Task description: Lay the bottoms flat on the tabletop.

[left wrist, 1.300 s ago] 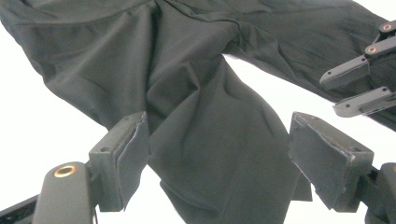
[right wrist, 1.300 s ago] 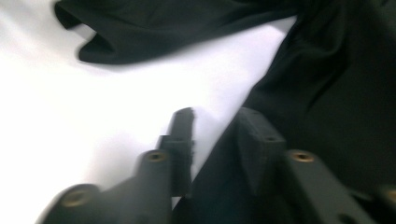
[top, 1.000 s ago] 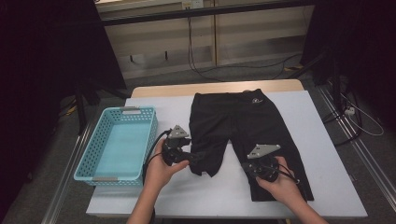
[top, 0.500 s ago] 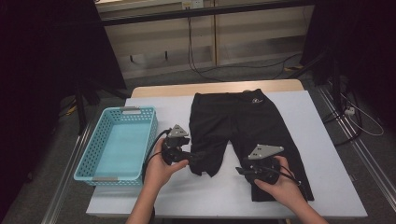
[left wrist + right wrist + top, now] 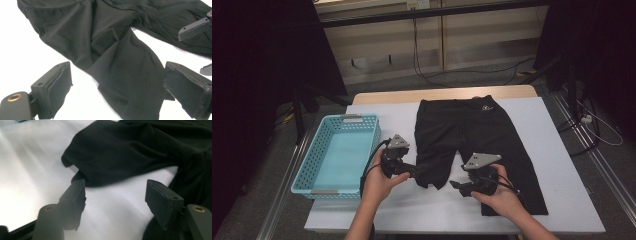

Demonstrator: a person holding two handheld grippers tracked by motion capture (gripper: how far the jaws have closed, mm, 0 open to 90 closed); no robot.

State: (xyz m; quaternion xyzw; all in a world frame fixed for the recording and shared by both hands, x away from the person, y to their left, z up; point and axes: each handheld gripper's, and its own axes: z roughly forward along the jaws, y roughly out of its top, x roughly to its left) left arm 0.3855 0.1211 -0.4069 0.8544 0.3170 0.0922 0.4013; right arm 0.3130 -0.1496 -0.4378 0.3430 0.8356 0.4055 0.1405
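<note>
Black shorts (image 5: 472,135) lie flat on the white table (image 5: 557,200), waistband at the far edge and the 2 legs pointing toward the person, with a small pale logo near the waistband. Just left of them on the same table stands a light blue basket (image 5: 309,172) with perforated walls. The left gripper (image 5: 416,174) sits at the near end of the left leg, held in the person's left hand (image 5: 379,182); its jaws stand apart and have just been opening, and in the left gripper view (image 5: 117,92) the hem of that leg lies between the 2 pads without either pad pressing on it. The right gripper (image 5: 457,185) sits on the bare table between the 2 legs, close to the inner edge of the right leg, held in the right hand (image 5: 502,197), which rests over that leg. Its jaws are also apart and have just been opening, and in the right gripper view (image 5: 116,200) bare white tabletop shows between them, with the rumpled end of the left leg just beyond the tips and the other leg's cloth dark at the right edge. A grey 3-cornered plate tops each gripper, and a black cable trails from the left one toward the basket.
</note>
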